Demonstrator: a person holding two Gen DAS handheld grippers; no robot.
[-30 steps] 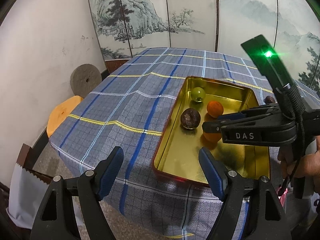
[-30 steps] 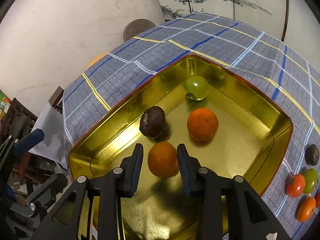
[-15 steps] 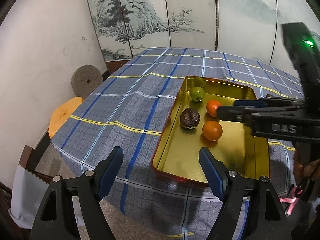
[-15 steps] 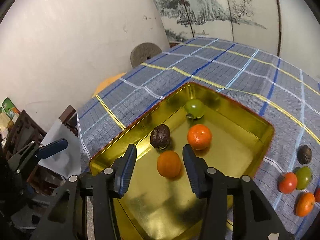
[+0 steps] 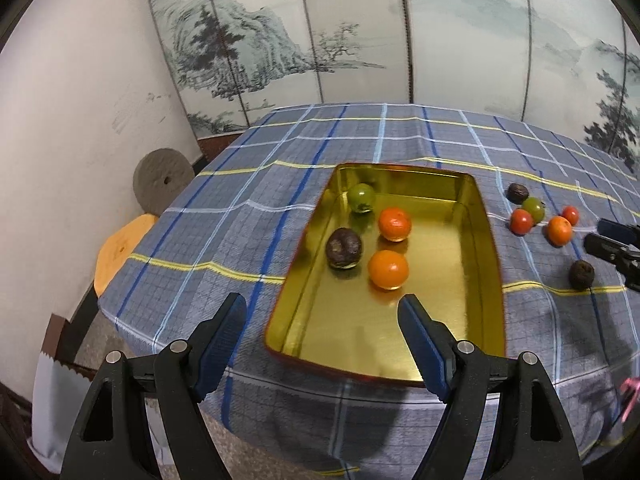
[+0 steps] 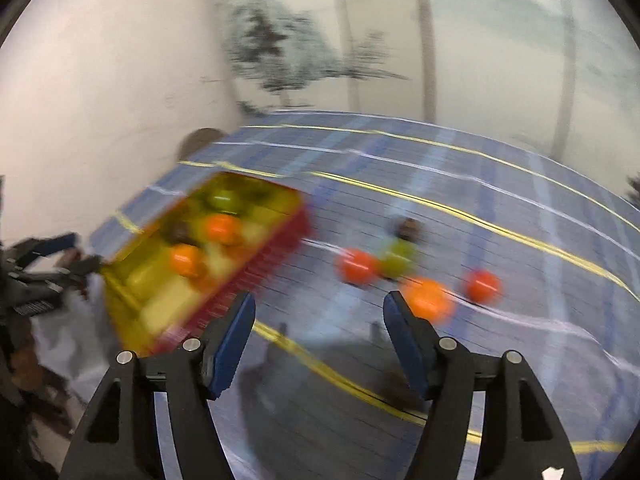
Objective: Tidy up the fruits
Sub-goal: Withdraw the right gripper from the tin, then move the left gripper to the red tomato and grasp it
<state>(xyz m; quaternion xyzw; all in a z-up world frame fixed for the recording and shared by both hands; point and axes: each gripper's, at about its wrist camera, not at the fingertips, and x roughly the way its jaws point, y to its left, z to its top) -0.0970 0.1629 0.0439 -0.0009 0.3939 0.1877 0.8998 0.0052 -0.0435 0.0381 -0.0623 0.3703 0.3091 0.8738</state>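
Just ahead of the right gripper point(image 6: 318, 340), a little past its right-hand finger, sits a round orange fruit point(image 6: 428, 298) on the checked blue cloth covering the surface point(image 6: 500, 240), and by the look of it that's the next pick. Beyond it cluster a red-orange fruit point(image 6: 358, 267), a green one point(image 6: 396, 261), a dark brown one point(image 6: 408, 229) and another red one point(image 6: 483, 285), all loose on the cloth, blurred in this view. Off to the left of the jaws lies the shallow gold metal tray point(image 5: 486, 240), already carrying two orange fruits, a green one and a dark wrinkled one.

To do this well, I'd centre the jaws over one fruit only, come down with a finger on either side, and close gently; these are round and will likely roll if nudged, and the neighbours sit close together.

Jaws now: the right pair is opening, about half spread, nothing between them. The left gripper point(image 5: 322, 334) hangs over the tray's near end, jaws moderately wide, empty, touching nothing, the nearer orange fruit point(image 5: 388, 269) just beyond its tips.
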